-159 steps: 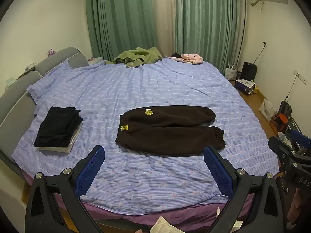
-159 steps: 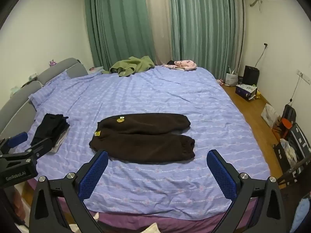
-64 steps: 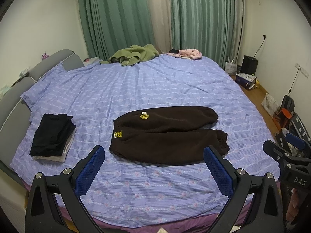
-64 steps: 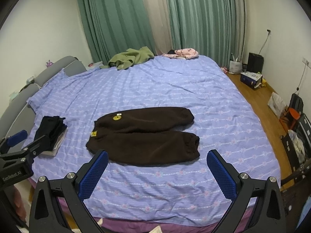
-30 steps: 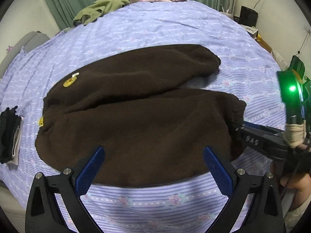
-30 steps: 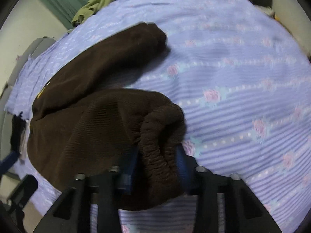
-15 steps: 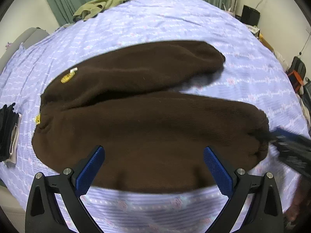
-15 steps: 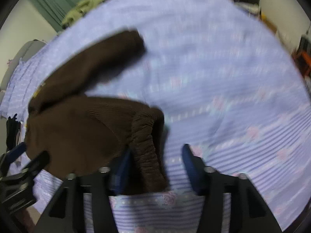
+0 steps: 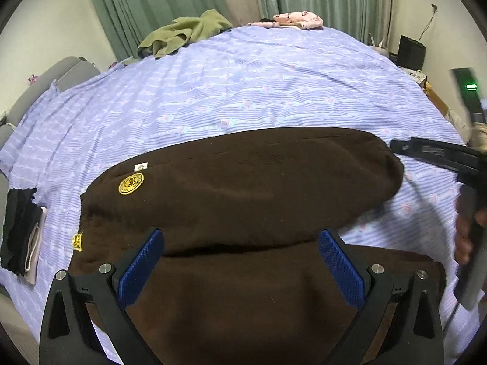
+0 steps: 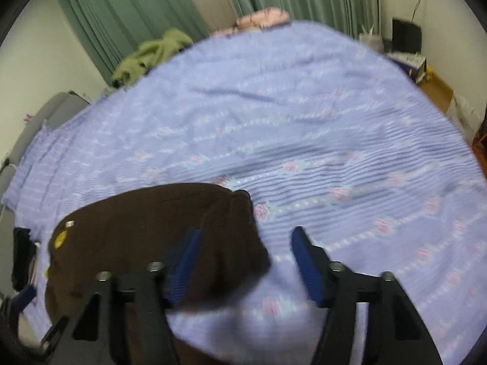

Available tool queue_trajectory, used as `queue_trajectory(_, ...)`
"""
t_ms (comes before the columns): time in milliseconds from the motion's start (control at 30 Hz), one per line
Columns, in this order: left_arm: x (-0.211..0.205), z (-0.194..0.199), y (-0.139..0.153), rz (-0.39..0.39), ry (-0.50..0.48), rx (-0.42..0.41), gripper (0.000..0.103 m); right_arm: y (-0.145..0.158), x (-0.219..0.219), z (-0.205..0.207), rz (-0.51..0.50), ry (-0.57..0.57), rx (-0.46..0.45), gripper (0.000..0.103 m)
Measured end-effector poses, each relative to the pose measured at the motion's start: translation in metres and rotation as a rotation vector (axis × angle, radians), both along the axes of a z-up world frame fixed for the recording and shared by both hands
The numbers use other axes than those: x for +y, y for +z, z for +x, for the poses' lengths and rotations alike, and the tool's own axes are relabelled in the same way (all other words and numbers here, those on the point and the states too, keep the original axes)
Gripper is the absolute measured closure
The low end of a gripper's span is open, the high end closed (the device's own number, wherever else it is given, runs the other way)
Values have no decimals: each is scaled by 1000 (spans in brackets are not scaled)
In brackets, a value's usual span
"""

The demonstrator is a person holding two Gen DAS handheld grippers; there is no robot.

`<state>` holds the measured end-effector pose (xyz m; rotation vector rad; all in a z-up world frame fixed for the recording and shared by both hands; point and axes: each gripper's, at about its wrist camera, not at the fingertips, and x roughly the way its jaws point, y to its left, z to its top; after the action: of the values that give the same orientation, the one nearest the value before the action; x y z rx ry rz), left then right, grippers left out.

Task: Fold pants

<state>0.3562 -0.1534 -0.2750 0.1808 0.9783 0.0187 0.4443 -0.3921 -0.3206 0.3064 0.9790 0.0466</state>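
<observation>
Pants (image 9: 243, 188): brown fleece pair lying flat on the striped bedsheet (image 9: 243, 91), waist toward the folded dark stack (image 9: 18, 231), one leg laid beside the other.
Left gripper (image 9: 240, 261): fingers apart, holding nothing — poised over the nearer leg.
Right gripper (image 10: 243, 258): fingers apart at the cuff end; view blurred.
Risk: with no grip on either side, a shallow pinch could slip off the thick fleece — leaving the legs misaligned.

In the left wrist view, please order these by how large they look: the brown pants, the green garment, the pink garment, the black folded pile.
1. brown pants, though nearest the camera
2. green garment
3. black folded pile, partly cut off, so second versus third is unsure
4. pink garment
</observation>
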Motion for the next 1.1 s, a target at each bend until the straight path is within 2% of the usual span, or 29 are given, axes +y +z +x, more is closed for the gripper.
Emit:
queue_trajectory(67, 2, 4, -7, 15, 2, 12, 0, -26, 5, 19, 26, 7, 65, 54)
queue_trajectory(167, 8, 8, -18, 6, 11, 46, 0, -52, 12, 20, 63, 36, 149, 55)
queue_trajectory(233, 13, 7, -24, -11, 21, 67, 0, -54, 18, 17, 5, 66, 143, 65)
queue_trajectory(267, 16, 5, -25, -17, 27, 71, 0, -50, 20, 13, -8, 75, 136, 72)
queue_trajectory(300, 16, 3, -25, -21, 29, 69, 0, -42, 20, 12, -34, 72, 108, 75)
queue_trajectory(400, 19, -4, -25, -14, 36, 49, 0, -2, 26, 8, -180, 14, -53, 74)
queue_trajectory(433, 19, -5, -26, -7, 38, 47, 0, 2, 30, 11, -214, 12, -74, 72)
queue_trajectory(500, 21, -6, -26, 7, 42, 53, 0, -11, 41, 25, -309, 29, -15, 60)
queue_trajectory(567, 26, -9, -23, 6, 39, 49, 0, -25, 44, 31, -337, 45, 70, 57)
queue_trajectory(600, 30, -12, -20, 7, 35, 42, 0, -24, 42, 27, -321, 41, 70, 55)
queue_trajectory(633, 35, -16, -15, 10, 30, 29, 0, -19, 37, 18, -301, 15, 49, 52)
queue_trajectory(700, 48, -26, -6, 6, 21, 4, 0, 3, 28, -6, -268, -67, -8, 28)
queue_trajectory(733, 57, -33, -1, 1, 18, -9, 0, 18, 25, -22, -266, -117, -42, 26)
queue_trajectory(833, 87, -58, 17, -2, 21, -47, 0, 58, 36, -72, -286, -188, -126, 25)
queue_trajectory(900, 112, -79, 30, -2, 34, -70, 0, 77, 51, -110, -221, -171, -149, 25)
queue_trajectory(967, 134, -96, 39, 1, 51, -86, 0, 84, 66, -146, -181, -142, -147, 25)
queue_trajectory(1100, 183, -131, 44, -3, 106, -84, 0, 75, 109, -205, -66, -103, -64, 25)
